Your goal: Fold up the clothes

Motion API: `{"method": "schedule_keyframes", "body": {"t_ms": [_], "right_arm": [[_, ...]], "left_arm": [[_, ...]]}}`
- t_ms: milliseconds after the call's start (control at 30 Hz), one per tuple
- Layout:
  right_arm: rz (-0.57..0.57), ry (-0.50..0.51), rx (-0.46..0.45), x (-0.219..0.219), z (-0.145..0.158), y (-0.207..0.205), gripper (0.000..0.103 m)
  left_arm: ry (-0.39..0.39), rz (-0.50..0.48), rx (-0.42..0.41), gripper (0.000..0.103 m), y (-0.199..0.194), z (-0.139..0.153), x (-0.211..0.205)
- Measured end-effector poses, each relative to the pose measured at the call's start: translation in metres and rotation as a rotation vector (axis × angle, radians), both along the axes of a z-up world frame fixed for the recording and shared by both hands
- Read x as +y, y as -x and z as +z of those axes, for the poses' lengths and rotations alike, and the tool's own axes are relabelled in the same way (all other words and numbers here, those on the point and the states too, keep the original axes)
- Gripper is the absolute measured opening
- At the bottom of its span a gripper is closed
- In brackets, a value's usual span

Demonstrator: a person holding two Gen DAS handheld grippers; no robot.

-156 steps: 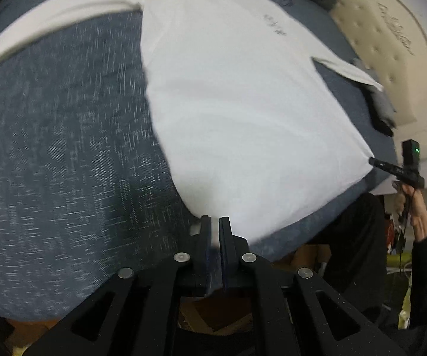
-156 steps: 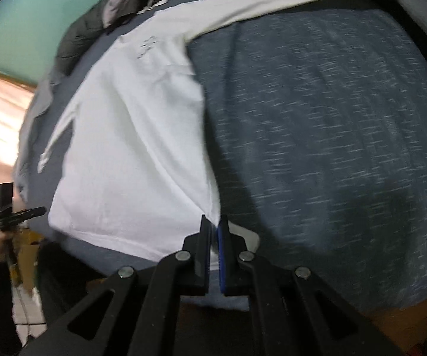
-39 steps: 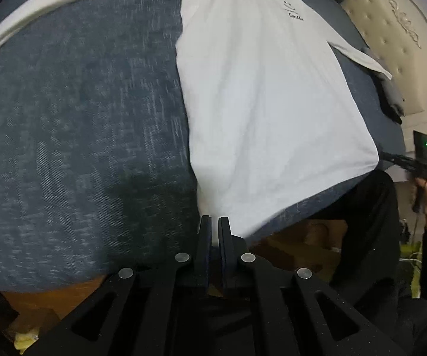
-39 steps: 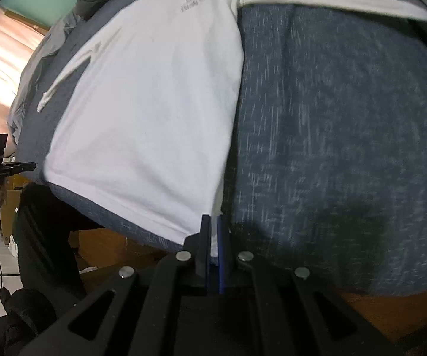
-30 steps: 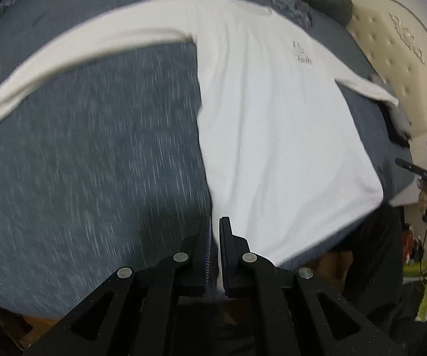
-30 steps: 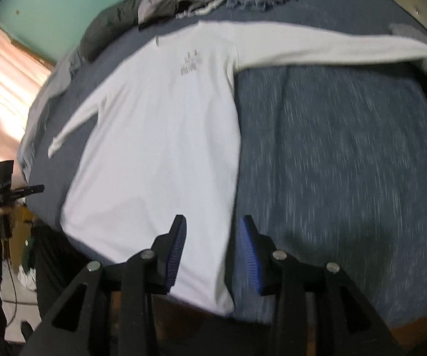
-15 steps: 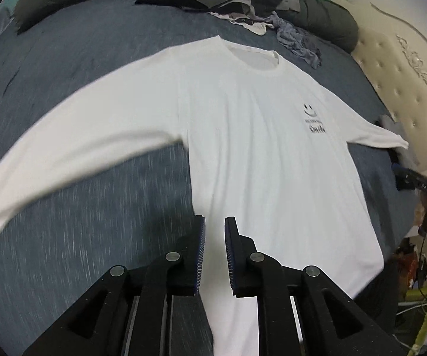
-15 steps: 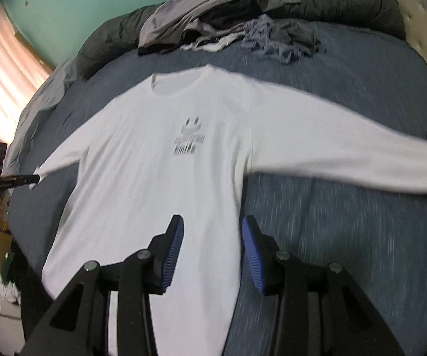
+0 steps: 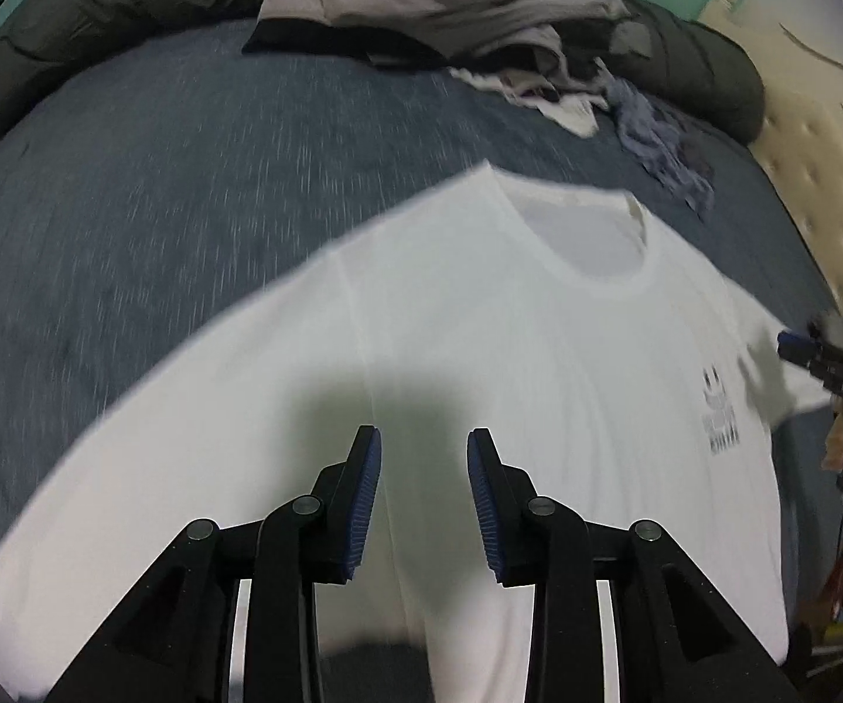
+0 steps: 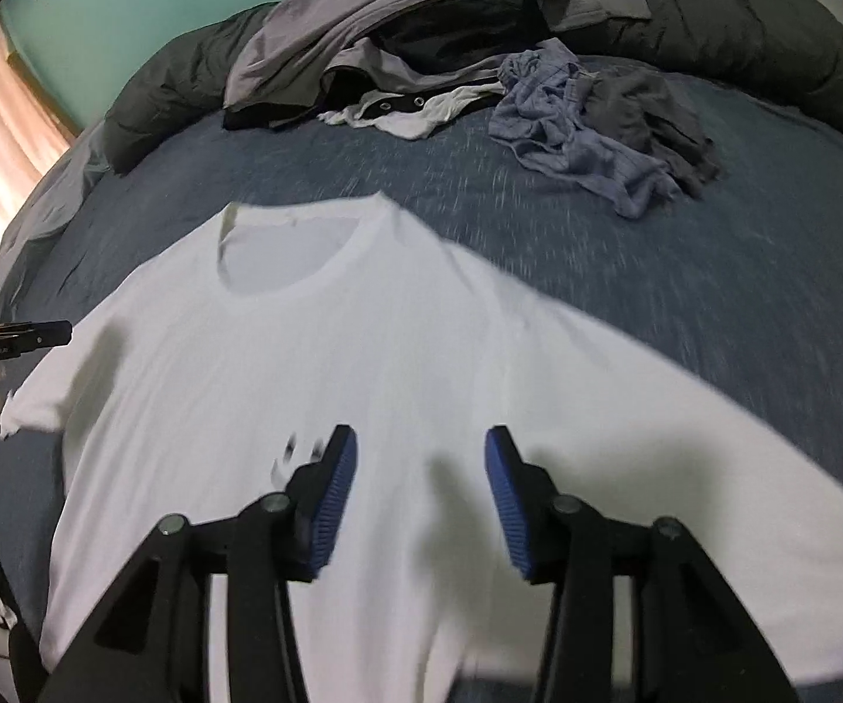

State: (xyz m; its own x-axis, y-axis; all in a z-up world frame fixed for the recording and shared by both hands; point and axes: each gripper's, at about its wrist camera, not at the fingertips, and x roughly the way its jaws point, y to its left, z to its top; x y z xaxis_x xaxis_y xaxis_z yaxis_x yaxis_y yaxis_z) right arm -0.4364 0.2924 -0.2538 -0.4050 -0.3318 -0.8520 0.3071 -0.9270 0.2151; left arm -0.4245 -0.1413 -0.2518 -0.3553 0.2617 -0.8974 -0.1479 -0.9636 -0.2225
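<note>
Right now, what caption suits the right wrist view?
Right gripper, jaws opening and empty, above a white long-sleeved shirt on a blue bed.

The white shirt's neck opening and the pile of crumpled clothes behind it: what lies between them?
Only bare blue bedspread lies between the white shirt and the pile of clothes, seen in the right wrist view.

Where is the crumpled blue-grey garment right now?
In the right wrist view the crumpled blue-grey garment lies upper right on the dark blue bedspread, beyond the white long-sleeved shirt and beside the grey clothes pile.
</note>
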Motion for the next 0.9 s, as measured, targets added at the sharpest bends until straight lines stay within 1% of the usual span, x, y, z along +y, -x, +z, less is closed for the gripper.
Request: {"method": "schedule_keyframes", "body": {"t_ms": [67,133,167,333,500,633,767,800,833,867,900], "right_arm": [[0.006,0.000,0.007,-0.006,-0.005,0.021,0.056],[0.020,-0.017,0.020,-0.014,-0.008,0.041,0.056],[0.022,-0.030,0.034,-0.018,-0.009,0.052,0.056],[0.023,-0.036,0.055,-0.032,-0.019,0.097,0.056],[0.073,-0.058,0.061,-0.059,-0.028,0.125,0.056],[0.121,-0.062,0.067,-0.080,-0.035,0.139,0.056],[0.169,-0.093,0.049,-0.095,-0.049,0.144,0.055],[0.177,-0.098,0.048,-0.098,-0.051,0.145,0.053],[0.180,-0.098,0.048,-0.099,-0.053,0.145,0.043],[0.182,-0.098,0.048,-0.100,-0.055,0.144,0.036],[0.185,-0.098,0.051,-0.101,-0.056,0.143,0.034]], "left_arm": [[0.014,0.004,0.016,0.037,0.021,-0.005,0.002],[0.043,0.004,0.026,0.051,0.041,-0.011,0.005],[0.061,0.008,0.023,0.054,0.052,-0.016,0.007],[0.088,-0.005,0.023,0.054,0.090,-0.031,0.016],[0.084,-0.022,0.038,0.054,0.119,-0.039,0.023],[0.075,-0.039,0.041,0.054,0.132,-0.048,0.027],[0.065,-0.062,0.046,0.054,0.139,-0.056,0.033],[0.057,-0.068,0.051,0.053,0.139,-0.057,0.034],[0.047,-0.074,0.058,0.047,0.138,-0.057,0.035],[0.047,-0.078,0.059,0.030,0.137,-0.058,0.036],[0.050,-0.085,0.055,0.020,0.136,-0.060,0.037]]}}
